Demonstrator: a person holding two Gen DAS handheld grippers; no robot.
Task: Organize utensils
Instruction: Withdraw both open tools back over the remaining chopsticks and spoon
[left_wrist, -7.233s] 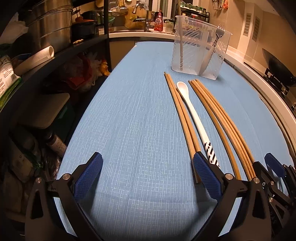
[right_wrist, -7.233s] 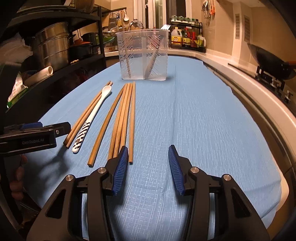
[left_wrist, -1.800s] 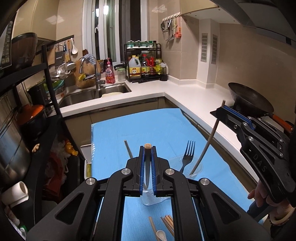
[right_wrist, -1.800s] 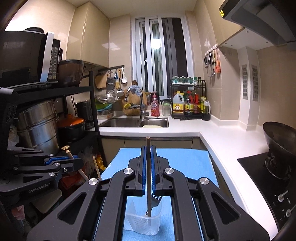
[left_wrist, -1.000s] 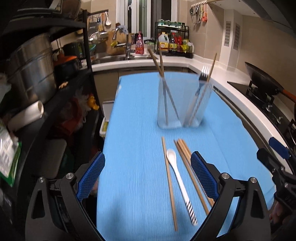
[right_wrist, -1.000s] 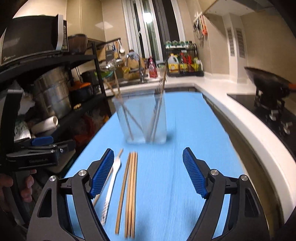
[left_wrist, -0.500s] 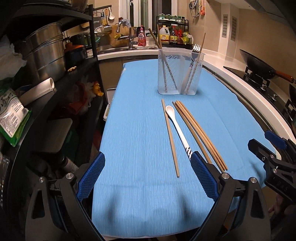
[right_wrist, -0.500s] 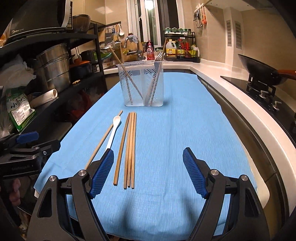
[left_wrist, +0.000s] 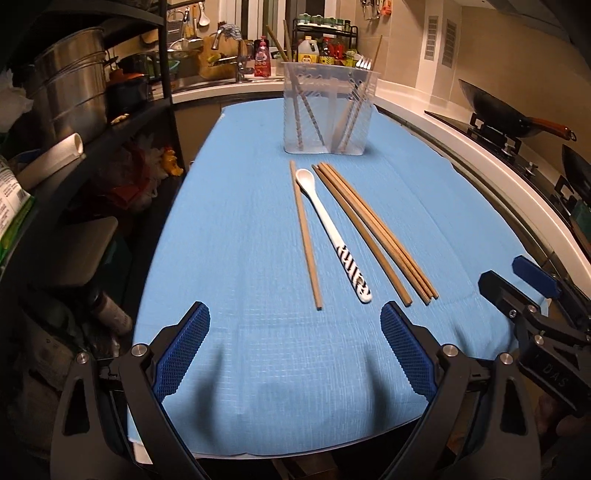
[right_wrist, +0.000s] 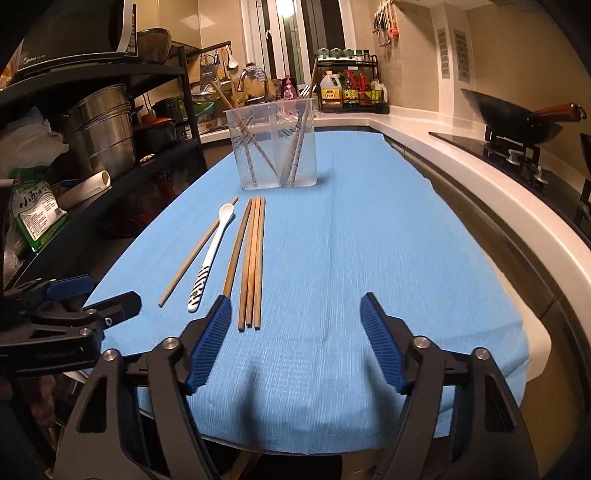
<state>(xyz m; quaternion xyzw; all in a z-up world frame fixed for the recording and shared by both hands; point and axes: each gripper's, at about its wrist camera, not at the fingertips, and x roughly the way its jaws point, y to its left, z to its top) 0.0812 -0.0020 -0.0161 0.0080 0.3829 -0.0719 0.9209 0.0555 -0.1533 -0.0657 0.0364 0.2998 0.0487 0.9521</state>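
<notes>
Both grippers empty, jaws wide. Single chopstick (left_wrist: 306, 236) ahead of left gripper (left_wrist: 294, 349), lengthwise toward holder (left_wrist: 327, 110); bundle (right_wrist: 252, 258) nearer right gripper (right_wrist: 295, 341).

Bare blue bench (right_wrist: 388, 240) runs right of the chopsticks (right_wrist: 253, 258) up to the far holder (right_wrist: 275, 144). Left, a lone chopstick (left_wrist: 306, 236) and spoon (left_wrist: 332, 229) lie close; a shelf rack (left_wrist: 92, 110) crowds that edge.

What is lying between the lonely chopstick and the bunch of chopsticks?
A white spoon with a striped handle, seen in both views, lies between the lone chopstick and the bunch.
</notes>
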